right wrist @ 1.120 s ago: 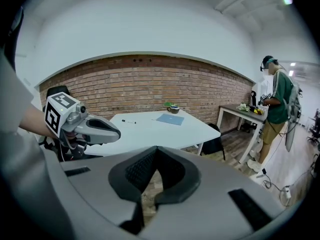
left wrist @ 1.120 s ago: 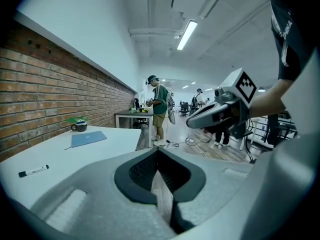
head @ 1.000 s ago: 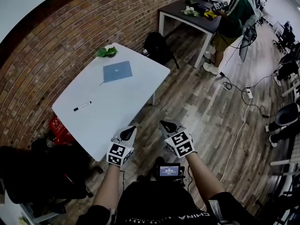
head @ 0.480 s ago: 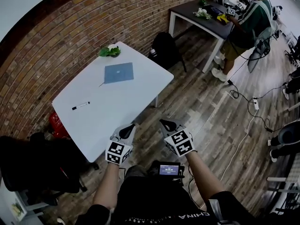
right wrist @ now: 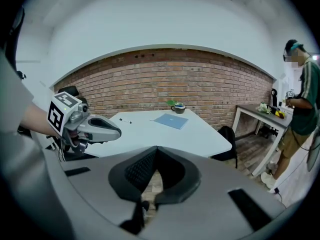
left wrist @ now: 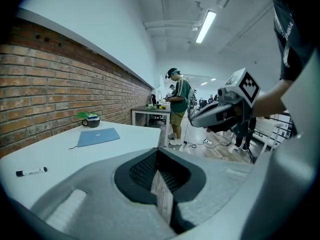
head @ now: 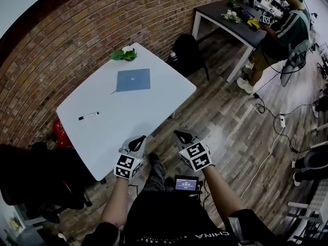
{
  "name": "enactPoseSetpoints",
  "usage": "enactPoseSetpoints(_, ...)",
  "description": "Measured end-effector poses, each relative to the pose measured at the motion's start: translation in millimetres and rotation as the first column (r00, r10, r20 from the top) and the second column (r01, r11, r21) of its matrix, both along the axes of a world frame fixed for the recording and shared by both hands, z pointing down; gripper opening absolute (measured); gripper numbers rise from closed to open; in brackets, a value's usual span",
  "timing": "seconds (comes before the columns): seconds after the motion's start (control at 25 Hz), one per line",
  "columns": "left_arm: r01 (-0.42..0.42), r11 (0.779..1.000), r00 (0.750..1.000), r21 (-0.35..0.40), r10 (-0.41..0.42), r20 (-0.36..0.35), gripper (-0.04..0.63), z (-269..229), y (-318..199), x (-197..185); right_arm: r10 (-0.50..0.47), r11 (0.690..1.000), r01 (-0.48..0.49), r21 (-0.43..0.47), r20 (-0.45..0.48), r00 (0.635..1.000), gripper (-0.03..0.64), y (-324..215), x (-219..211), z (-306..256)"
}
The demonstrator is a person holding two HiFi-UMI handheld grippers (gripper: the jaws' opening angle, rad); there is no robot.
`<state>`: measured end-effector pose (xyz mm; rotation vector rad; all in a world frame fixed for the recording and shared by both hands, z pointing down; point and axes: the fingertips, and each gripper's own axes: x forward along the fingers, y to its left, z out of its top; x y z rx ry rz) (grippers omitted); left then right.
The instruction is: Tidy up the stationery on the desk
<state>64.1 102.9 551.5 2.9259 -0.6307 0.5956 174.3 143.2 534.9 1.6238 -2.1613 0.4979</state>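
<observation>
A white desk (head: 128, 114) stands ahead of me by the brick wall. On it lie a blue notebook (head: 133, 79) (left wrist: 98, 136) (right wrist: 171, 121) and a black-and-white marker (head: 88, 116) (left wrist: 31, 172). A mug with a green plant (head: 124, 54) (left wrist: 89, 118) sits at the desk's far corner. My left gripper (head: 139, 139) (left wrist: 156, 152) hovers off the desk's near edge, shut and empty. My right gripper (head: 180, 135) (right wrist: 156, 150) is held beside it over the wooden floor, also shut with nothing in it. Both are well short of the stationery.
A black backpack (head: 187, 53) leans by the desk's far right corner. A dark table (head: 233, 22) with a person (head: 282, 32) stands at the back right. A red object (head: 58, 132) and a black chair (head: 36, 181) are at the left. Cables (head: 279, 119) run across the floor.
The view has shifted, so the desk sits slightly nearer and more to the right. Both grippers stay shut in front of my body.
</observation>
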Motion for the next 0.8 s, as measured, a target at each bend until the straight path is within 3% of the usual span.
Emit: enactPoseSetpoints(0.8,0.115,0.993,0.993,-0.039,-0.116,-0.024,0.008,1.0,-178.6,-8.6,-0.114,0.993,0.113,-0.025,-0.035,0.993,0.008,-191.6,-3.2,-10.1)
